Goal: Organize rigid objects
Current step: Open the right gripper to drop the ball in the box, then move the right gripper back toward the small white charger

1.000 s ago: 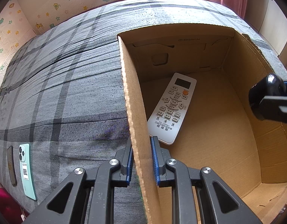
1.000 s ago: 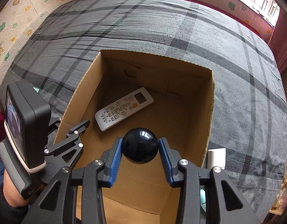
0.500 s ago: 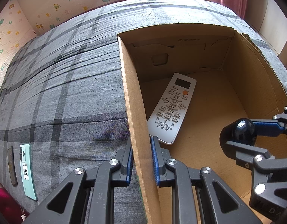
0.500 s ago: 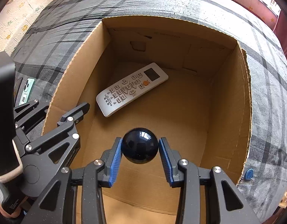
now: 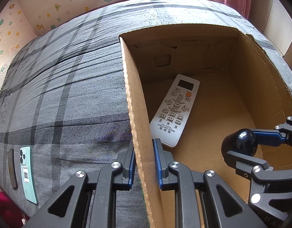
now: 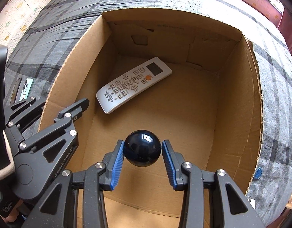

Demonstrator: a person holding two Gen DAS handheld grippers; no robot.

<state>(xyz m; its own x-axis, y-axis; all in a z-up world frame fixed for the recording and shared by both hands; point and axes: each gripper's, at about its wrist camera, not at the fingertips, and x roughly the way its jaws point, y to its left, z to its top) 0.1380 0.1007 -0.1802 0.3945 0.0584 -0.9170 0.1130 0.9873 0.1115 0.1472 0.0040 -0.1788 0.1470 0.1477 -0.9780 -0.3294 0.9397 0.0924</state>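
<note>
An open cardboard box [image 6: 256, 98] [image 5: 263, 95] stands on a grey plaid bed. A white remote control [image 6: 133, 83] [image 5: 174, 110] lies face up on its floor. My right gripper [image 6: 142, 150] [image 5: 240, 148] is shut on a glossy black ball [image 6: 142, 148] [image 5: 241, 140], held inside the box above its floor, nearer the front. My left gripper [image 5: 144, 163] is shut on the box's left wall [image 5: 138, 114], one pad on each side of the cardboard.
On the bedspread left of the box lie a mint-green phone [image 5: 28, 172] [image 6: 26, 89] and a dark slim object [image 5: 12, 169]. A small blue round thing [image 6: 258, 172] sits on the bed by the box's right wall. A wallpapered wall runs behind the bed.
My right gripper has come down into the box with the ball. The left gripper has kept its hold on the wall without moving.
</note>
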